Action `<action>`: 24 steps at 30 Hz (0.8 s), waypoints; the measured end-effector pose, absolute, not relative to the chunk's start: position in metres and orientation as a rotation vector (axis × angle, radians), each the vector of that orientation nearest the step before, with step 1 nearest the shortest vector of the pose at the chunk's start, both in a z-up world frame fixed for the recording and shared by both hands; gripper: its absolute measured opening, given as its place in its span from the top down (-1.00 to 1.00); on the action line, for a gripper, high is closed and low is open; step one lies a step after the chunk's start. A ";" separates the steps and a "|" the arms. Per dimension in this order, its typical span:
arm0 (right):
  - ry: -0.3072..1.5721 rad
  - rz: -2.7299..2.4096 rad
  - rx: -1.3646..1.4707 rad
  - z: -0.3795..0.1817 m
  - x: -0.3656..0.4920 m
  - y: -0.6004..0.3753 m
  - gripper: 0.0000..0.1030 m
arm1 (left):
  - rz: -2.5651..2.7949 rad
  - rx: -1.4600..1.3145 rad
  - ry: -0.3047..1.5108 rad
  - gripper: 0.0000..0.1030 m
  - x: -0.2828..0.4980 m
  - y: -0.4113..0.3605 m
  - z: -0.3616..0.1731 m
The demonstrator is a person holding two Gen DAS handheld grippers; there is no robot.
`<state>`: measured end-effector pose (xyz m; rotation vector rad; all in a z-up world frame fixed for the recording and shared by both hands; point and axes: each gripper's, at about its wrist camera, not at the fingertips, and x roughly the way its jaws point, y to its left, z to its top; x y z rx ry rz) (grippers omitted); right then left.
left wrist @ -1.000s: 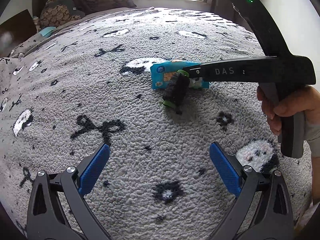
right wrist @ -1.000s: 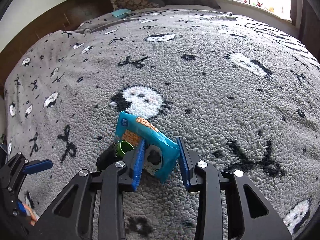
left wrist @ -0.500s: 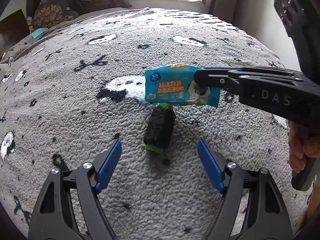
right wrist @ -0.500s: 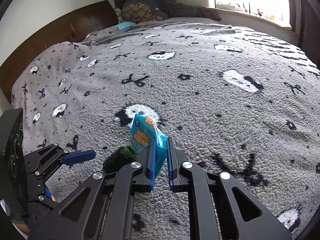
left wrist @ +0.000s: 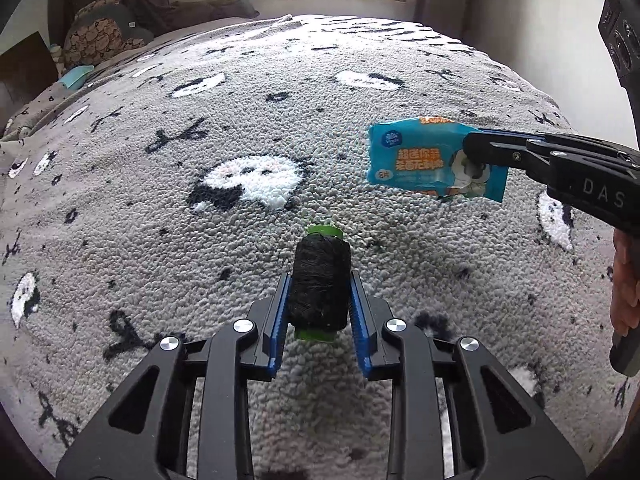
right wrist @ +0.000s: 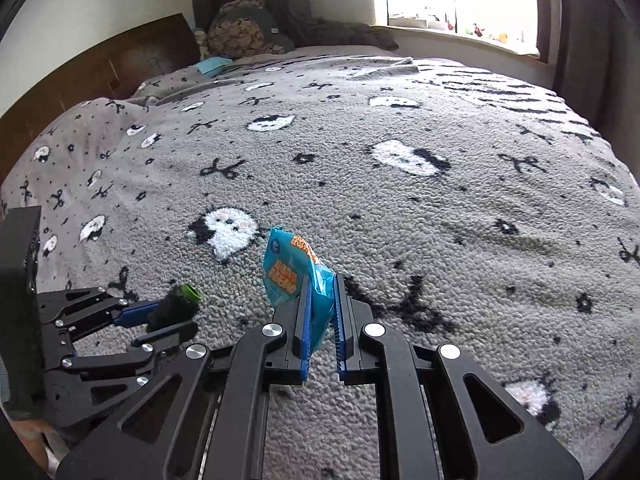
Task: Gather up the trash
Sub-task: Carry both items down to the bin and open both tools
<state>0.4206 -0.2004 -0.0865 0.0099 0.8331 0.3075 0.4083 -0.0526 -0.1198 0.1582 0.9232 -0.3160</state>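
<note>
— Where's the trash? 
— Left tool (left wrist: 319,300) clamped on the black spool (left wrist: 320,282) on the bed (left wrist: 280,100); right tool (right wrist: 320,312) pinching the blue wrapper (right wrist: 294,270) aloft.
— Advice? 
— Lift the spool straight, grip firm.

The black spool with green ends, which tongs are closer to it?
Left. The left tongs are clamped on the black spool itself. The right tongs are off to its right, holding the blue packet.
</note>
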 end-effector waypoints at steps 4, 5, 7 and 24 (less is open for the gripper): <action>0.808 0.263 -0.019 -0.067 0.390 -0.206 0.79 | -0.314 0.164 0.879 0.49 0.378 -0.049 -0.091; 0.801 0.249 -0.031 -0.061 0.382 -0.206 0.79 | -0.317 0.165 0.866 0.49 0.369 -0.048 -0.083; 0.784 0.227 -0.049 -0.049 0.361 -0.206 0.79 | -0.324 0.164 0.843 0.49 0.351 -0.047 -0.068; 0.644 0.126 -0.028 0.014 0.149 -0.199 0.79 | -0.366 0.161 0.715 0.49 0.158 -0.030 -0.004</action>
